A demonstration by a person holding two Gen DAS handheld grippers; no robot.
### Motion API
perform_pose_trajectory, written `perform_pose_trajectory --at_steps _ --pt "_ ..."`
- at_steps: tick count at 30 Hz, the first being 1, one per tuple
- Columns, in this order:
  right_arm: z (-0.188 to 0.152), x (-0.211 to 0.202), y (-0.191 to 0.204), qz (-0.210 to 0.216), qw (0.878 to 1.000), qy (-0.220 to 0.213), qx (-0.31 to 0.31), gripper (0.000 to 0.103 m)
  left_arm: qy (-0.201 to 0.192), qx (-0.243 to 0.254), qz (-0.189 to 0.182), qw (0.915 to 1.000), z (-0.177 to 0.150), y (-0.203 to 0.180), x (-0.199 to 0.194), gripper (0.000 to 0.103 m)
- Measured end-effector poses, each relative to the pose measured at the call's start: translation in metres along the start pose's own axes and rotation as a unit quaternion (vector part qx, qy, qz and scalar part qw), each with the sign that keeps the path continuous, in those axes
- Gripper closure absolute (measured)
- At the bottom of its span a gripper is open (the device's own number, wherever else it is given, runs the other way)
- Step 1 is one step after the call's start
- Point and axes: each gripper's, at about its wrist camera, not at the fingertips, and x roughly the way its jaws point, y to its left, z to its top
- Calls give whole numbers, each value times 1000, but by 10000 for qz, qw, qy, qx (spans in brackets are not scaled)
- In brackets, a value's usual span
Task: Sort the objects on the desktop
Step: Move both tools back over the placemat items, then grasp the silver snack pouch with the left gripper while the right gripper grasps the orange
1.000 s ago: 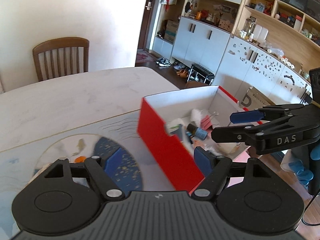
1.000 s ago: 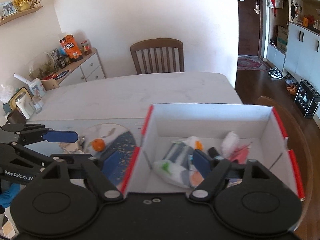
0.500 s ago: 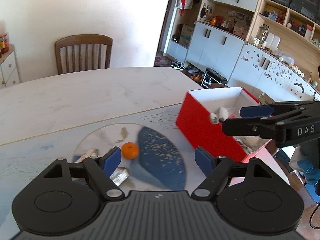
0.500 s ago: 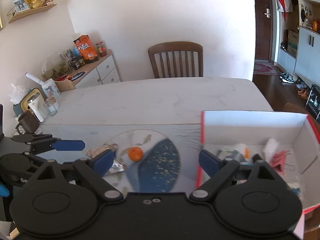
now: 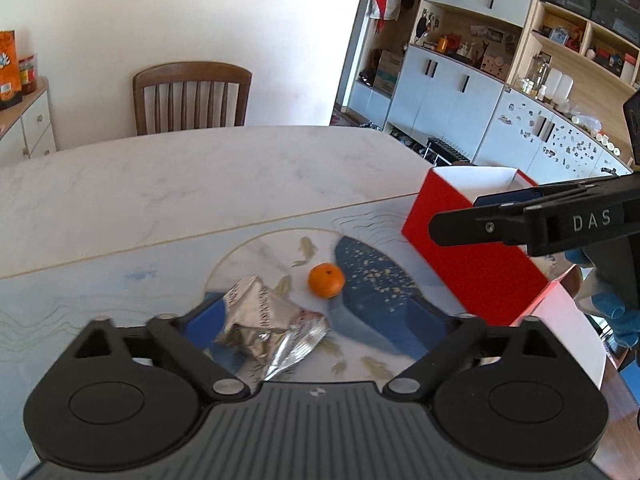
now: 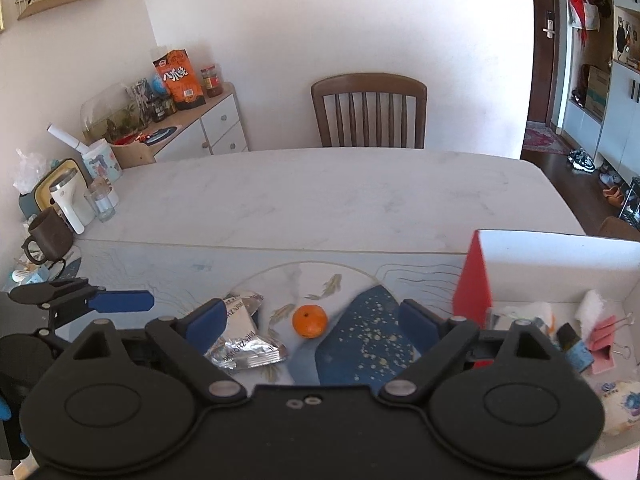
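Silver foil wrapper (image 5: 266,330) lies crumpled on the counter (image 5: 200,176) at near left, between the wide-open fingers of the left hand-held gripper (image 5: 316,320), which holds nothing. Just right of it, apart, sits a small orange (image 5: 326,280). Farther right stands the red box (image 5: 472,240), already holding sorted items. The right hand-held gripper (image 6: 312,320) hovers near, also wide and empty. Risk: thin, slippery foil could slide or flatten under closing fingers, and a nudge could roll the orange away toward the counter's edge.
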Motion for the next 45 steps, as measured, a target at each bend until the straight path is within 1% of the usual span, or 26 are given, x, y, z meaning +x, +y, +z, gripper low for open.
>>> perform_pose_trajectory --at_steps 2,6,11,15,22,32,38,45 --pt "1 8 4 -9 10000 56 -9 10 -11 -23 21 10000 -4 7 3 0" --pt "1 26 12 -54 9998 177 -66 10 159 -86 47 9998 -13 23 16 0" --pt "2 57 17 -133 9992 375 -65 10 300 13 149 9994 -21 31 36 0" --pt "-1 81 17 -232 9982 555 -15 12 265 208 180 9993 -22 34 51 0" --pt "-9 116 9 -383 9955 866 67 16 383 617 165 9972 -21 35 81 0" --pt "-13 140 6 -380 9933 1094 58 21 642 775 161 9948 -24 33 108 0" --pt "-15 149 8 -385 9925 1156 21 26 704 699 166 9949 -24 34 113 0" --pt "-17 156 8 -394 9920 1196 39 34 662 625 148 9957 -24 34 114 0"
